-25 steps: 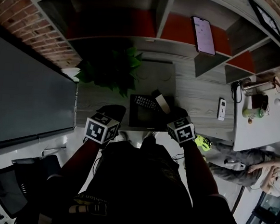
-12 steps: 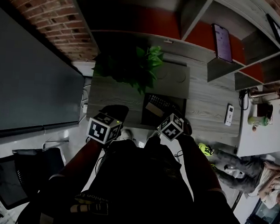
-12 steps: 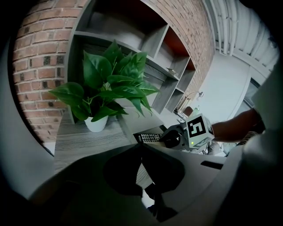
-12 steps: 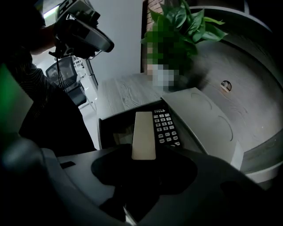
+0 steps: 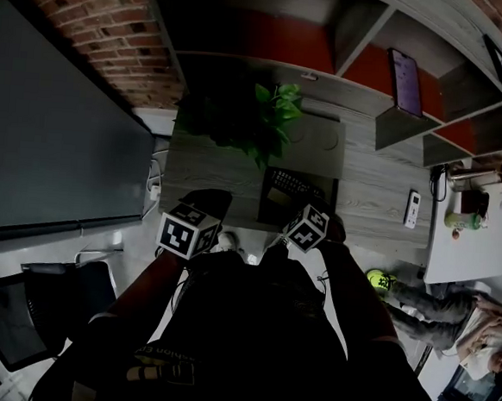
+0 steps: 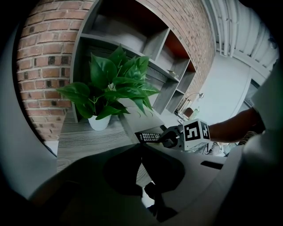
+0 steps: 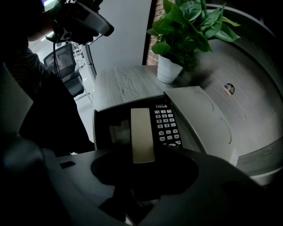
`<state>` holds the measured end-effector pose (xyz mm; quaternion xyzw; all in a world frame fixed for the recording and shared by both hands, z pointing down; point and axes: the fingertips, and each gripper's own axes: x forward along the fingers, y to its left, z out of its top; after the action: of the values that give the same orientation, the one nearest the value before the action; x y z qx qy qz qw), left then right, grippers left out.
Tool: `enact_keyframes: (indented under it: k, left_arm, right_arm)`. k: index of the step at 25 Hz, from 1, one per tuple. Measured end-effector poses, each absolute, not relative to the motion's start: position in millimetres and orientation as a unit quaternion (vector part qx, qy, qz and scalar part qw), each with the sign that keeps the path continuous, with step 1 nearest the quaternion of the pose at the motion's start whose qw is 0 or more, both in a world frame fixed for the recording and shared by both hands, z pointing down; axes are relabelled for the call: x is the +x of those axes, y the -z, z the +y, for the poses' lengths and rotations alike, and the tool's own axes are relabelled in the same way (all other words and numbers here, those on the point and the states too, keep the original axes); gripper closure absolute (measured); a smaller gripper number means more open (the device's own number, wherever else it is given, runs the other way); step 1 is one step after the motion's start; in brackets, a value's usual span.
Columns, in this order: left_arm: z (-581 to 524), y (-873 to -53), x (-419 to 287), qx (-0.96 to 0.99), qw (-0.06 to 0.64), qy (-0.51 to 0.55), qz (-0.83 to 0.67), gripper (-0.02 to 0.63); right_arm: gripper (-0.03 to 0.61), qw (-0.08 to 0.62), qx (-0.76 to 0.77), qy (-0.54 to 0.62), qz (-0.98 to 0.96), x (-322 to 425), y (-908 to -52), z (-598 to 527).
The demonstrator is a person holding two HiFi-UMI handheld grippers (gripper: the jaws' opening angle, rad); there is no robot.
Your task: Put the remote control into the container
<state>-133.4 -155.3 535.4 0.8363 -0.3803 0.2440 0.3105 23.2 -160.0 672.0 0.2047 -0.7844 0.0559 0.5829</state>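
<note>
Your right hand-held gripper (image 7: 154,142) clamps the remote control (image 7: 167,126) over the container (image 7: 106,132): lower it flat, fully inside, then release.

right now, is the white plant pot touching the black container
Apart. The right gripper view shows a strip of bare table between the white plant pot and the black container.
</note>
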Motion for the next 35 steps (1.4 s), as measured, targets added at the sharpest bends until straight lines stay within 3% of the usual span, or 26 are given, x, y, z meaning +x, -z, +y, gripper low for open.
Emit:
enact_keyframes:
  k: [5, 12, 17, 29, 35]
  left_arm:
    - [-152, -534, -134, 0.838, 0.309, -0.246, -0.376, 0.607]
    - [-143, -528, -130, 0.848, 0.298, -0.246, -0.362, 0.607]
    - [-135, -521, -130, 0.856, 0.292, -0.239, -0.354, 0.607]
    - [-107, -523, -124, 0.871, 0.274, -0.252, -0.32, 0.607]
    - [-101, -522, -123, 0.862, 0.284, -0.243, -0.342, 0.607]
  right_arm:
    - [0.388, 0.544, 0.251, -0.081, -0.797, 27, -656, -162]
    - [0.394, 0.318, 0.396, -0.261, -0.821, 39, -598, -169]
    - [0.569, 0.203, 0.457, -0.322, -0.804, 56, -556, -158]
    - [0.571, 0.151, 0.488, -0.312, -0.801, 59, -524, -112]
    - [0.571, 0.157, 0.478, -0.325, -0.801, 71, -535, -111]
